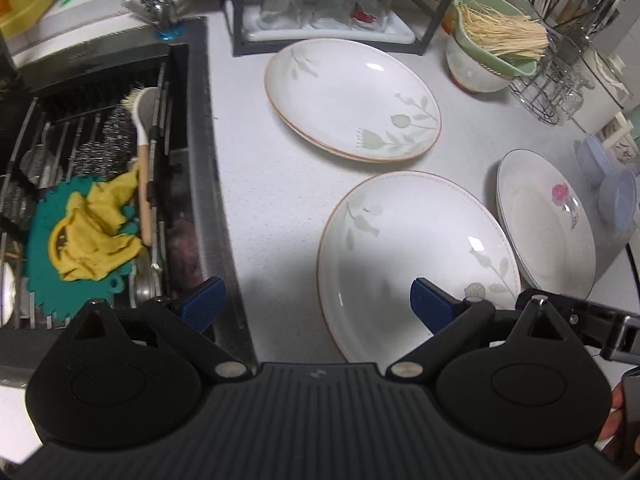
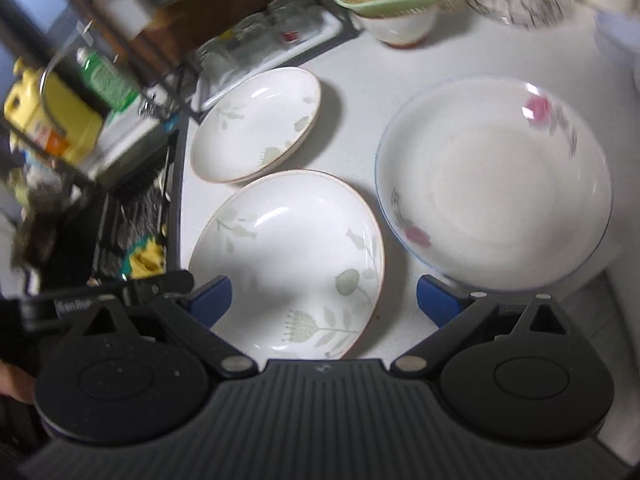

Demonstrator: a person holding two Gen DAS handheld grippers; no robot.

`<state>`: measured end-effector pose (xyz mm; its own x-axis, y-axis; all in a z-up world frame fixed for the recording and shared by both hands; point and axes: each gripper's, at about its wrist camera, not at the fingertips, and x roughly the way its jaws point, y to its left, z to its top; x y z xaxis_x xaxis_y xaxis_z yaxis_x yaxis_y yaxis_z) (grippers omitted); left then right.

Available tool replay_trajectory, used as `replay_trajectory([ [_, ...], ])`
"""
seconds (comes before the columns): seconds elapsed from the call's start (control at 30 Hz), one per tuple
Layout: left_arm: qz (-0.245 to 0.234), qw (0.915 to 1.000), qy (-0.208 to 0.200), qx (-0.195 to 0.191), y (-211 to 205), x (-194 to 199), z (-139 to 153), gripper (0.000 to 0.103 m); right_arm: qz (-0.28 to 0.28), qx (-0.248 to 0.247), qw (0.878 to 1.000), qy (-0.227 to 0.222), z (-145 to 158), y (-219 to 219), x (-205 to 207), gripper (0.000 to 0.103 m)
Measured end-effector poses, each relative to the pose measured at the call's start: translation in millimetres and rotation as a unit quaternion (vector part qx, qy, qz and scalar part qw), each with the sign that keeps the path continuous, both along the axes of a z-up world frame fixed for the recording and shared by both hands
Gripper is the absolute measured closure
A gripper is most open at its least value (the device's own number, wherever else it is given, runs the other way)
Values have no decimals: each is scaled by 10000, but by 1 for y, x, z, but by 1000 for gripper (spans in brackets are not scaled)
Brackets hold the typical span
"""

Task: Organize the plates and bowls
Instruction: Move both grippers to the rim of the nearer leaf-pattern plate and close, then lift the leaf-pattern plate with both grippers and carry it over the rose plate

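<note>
On the white bench (image 1: 256, 184), as the left wrist view shows it, three lots of plates lie in a loose row running away from the sink (image 1: 100, 184). The far leaf plates (image 1: 352, 100), two stacked going by the doubled rim, sit nearest the glass rack (image 1: 324, 4). The near leaf plate (image 1: 416, 260) lies just ahead and to the right of the left gripper (image 1: 316, 300), its near-right rim passing under the right-hand blue pad. The rose plate (image 1: 544, 224) lies further right, close beside the near leaf plate; whether the rims touch I cannot tell. The left fingers (image 1: 202, 300) are spread wide and grasp nothing. A bowl (image 1: 476, 68) carrying a green strainer stands well back to the right.

From the right wrist view, which is blurred, the right gripper (image 2: 324, 300) sits over the near edge of the near leaf plate (image 2: 288, 260), which fills the gap between its fingers (image 2: 436, 300). The rose plate (image 2: 496, 180) lies ahead to the right, its near rim just past the right pad. These fingers too are spread wide and hold nothing.

Both grippers are close to the near leaf plate, the right one more squarely lined up. The likely next move is to take it by its near rim and stack it on the far leaf plates, which lie straight ahead and slightly left.
</note>
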<state>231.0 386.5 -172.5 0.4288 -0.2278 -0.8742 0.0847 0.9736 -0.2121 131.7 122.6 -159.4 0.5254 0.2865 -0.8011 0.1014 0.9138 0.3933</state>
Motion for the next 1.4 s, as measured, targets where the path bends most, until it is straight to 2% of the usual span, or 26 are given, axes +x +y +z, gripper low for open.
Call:
replay_trajectory([
  [0.03, -8, 10000, -18, -15, -1, 1, -2, 6, -33, 162, 9999, -2, -4, -2, 0, 10],
  [0.1, -28, 10000, -7, 16, -2, 4, -7, 21, -95, 397, 9992, 19, -9, -5, 1, 25],
  [0.13, -32, 10000, 23, -26, -2, 6, -9, 23, -185, 396, 9990, 76, -12, -6, 2, 32],
  [0.2, -67, 9998, 66, -185, -1, 11, -14, 32, -382, 293, 9988, 122, -16, -7, 3, 34],
  [0.23, -82, 9998, 69, -187, -2, 13, -17, 35, -397, 220, 9988, 156, -19, -7, 5, 37],
  [0.27, -101, 9998, 58, -172, -2, 15, -19, 39, -411, 164, 9988, 207, -23, -8, 6, 45],
  [0.43, -155, 9995, 7, -270, -4, 25, -27, 50, -702, 285, 9966, 334, -37, -19, 9, 74],
  [0.53, -241, 9994, 13, -235, -8, 29, -30, 60, -736, 399, 9957, 395, -43, -22, 13, 91],
  [0.6, -353, 9992, 81, -195, -12, 33, -32, 69, -745, 514, 9950, 416, -44, -23, 16, 91],
  [0.67, -408, 9989, 166, -155, -15, 36, -35, 73, -738, 583, 9945, 468, -46, -24, 19, 93],
  [0.77, -440, 9988, 156, -152, -16, 39, -37, 73, -690, 610, 9945, 495, -49, -24, 25, 92],
  [0.9, -365, 9982, 273, -400, -9, 44, -36, 73, -659, 634, 9941, 577, -49, -24, 26, 92],
  [1.17, -361, 9961, 496, -633, -4, 42, -4, 73, -608, 1001, 9909, 665, -28, -33, 23, 92],
  [1.4, -391, 9958, 420, -711, -27, 46, 28, 73, -612, 1077, 9920, 245, 6, -57, 20, 92],
])
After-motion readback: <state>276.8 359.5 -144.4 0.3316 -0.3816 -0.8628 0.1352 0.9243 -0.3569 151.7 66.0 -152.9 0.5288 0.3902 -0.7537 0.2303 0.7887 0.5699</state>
